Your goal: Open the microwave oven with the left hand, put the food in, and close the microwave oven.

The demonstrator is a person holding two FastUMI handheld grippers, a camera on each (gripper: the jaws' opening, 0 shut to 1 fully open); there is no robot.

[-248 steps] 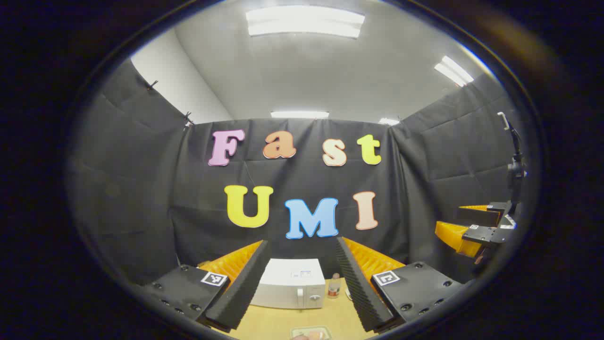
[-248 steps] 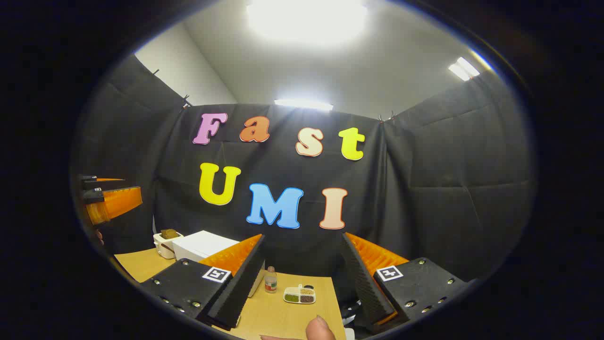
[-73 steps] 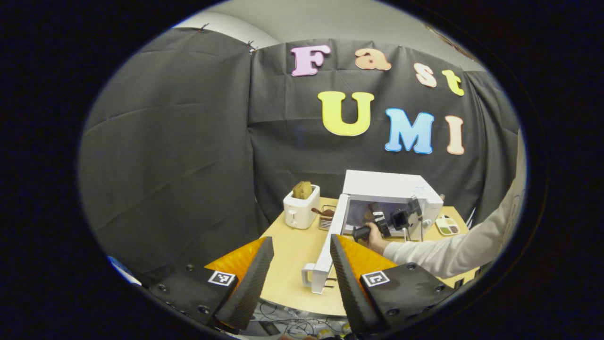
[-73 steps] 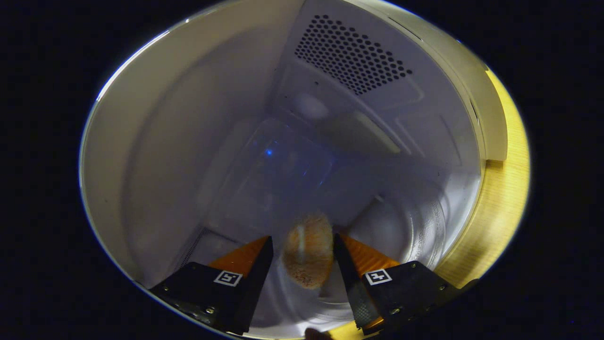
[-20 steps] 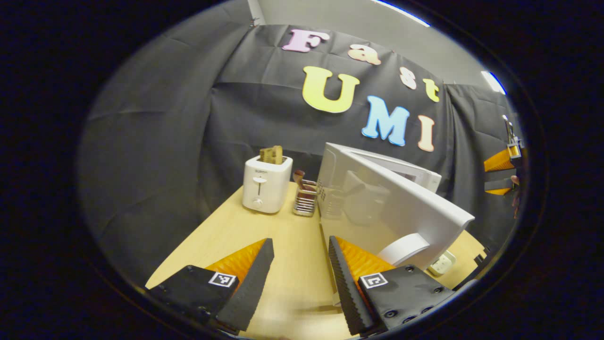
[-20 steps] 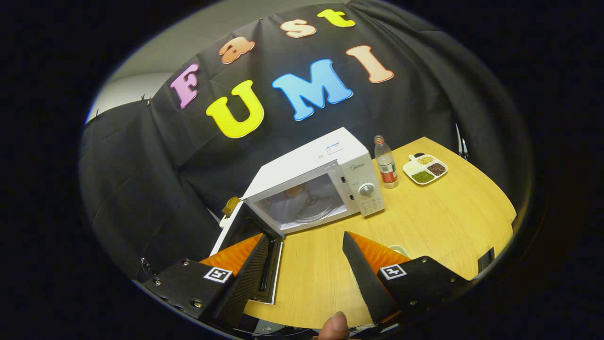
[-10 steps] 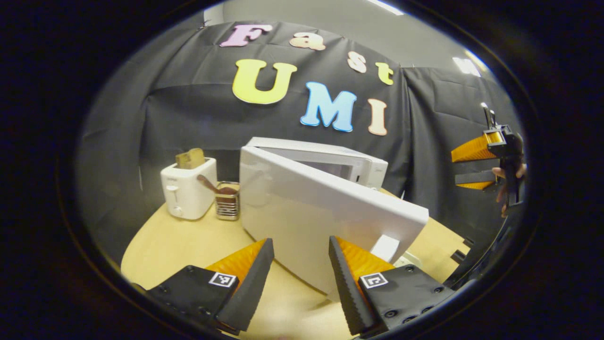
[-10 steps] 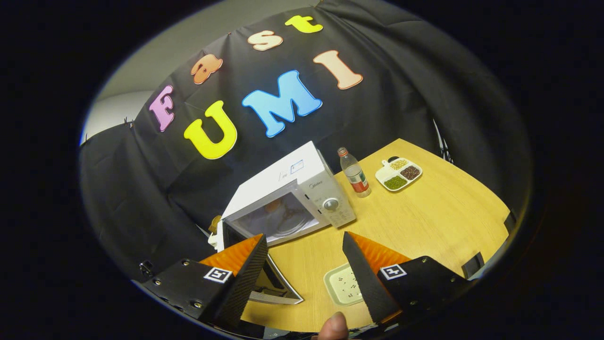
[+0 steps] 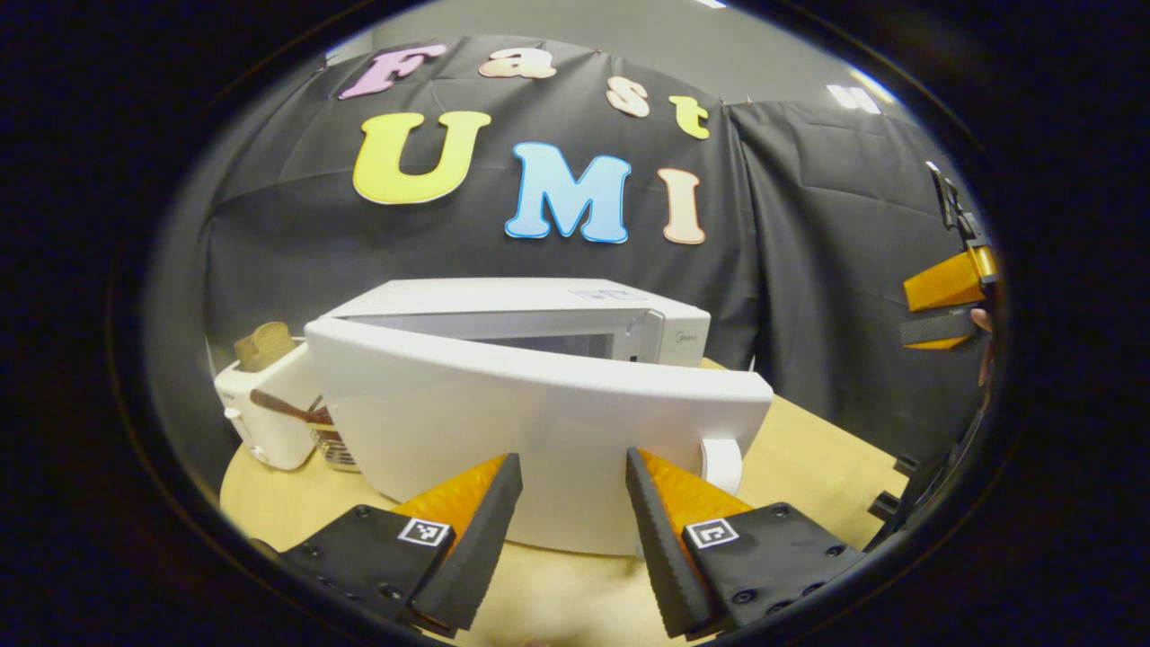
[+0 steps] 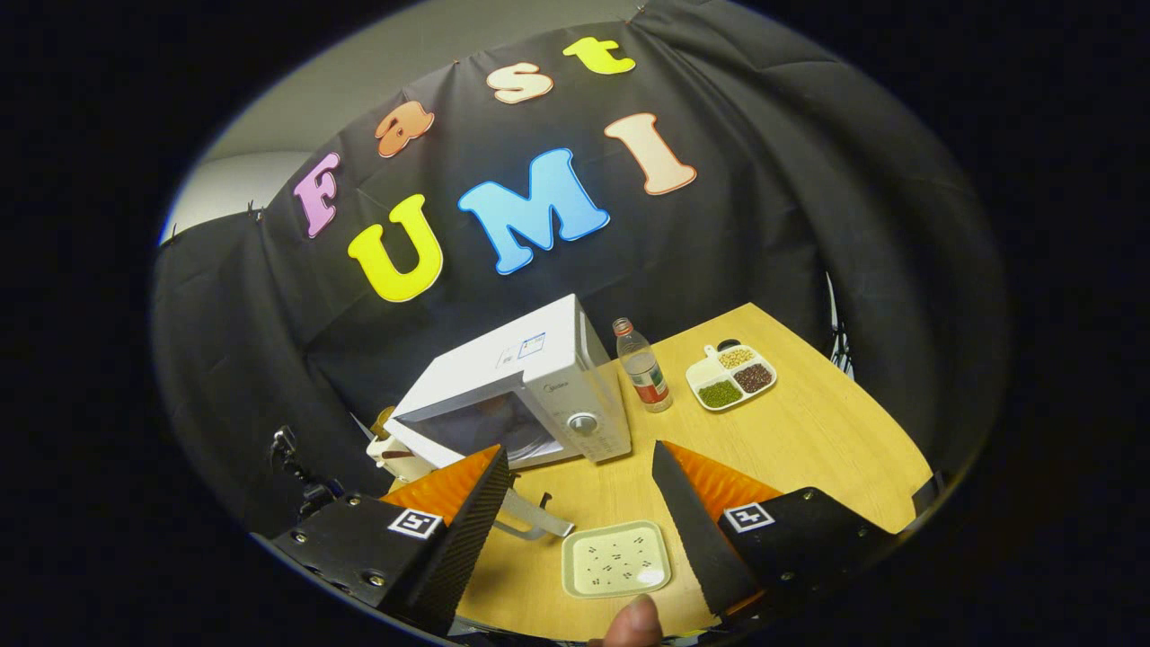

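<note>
A staged recording booth made up as a small kitchen: black cloth (image 10: 791, 207) hangs as walls around a pale wooden table (image 10: 809, 440), with a plain grey ceiling and strip light (image 9: 853, 94) above. On the table stand a white microwave oven (image 10: 530, 386), a white toaster (image 9: 260, 404), a clear plastic bottle (image 10: 641, 367) and a white divided dish of beans (image 10: 732, 376).

Left gripper view was set low and close, facing the microwave door (image 9: 539, 422). Right gripper view looked down from farther off; the microwave (image 10: 530, 377) was shared.

White microwave (image 9: 539, 395), pale speckled tray (image 10: 616, 558), light wooden table (image 10: 809, 431).
</note>
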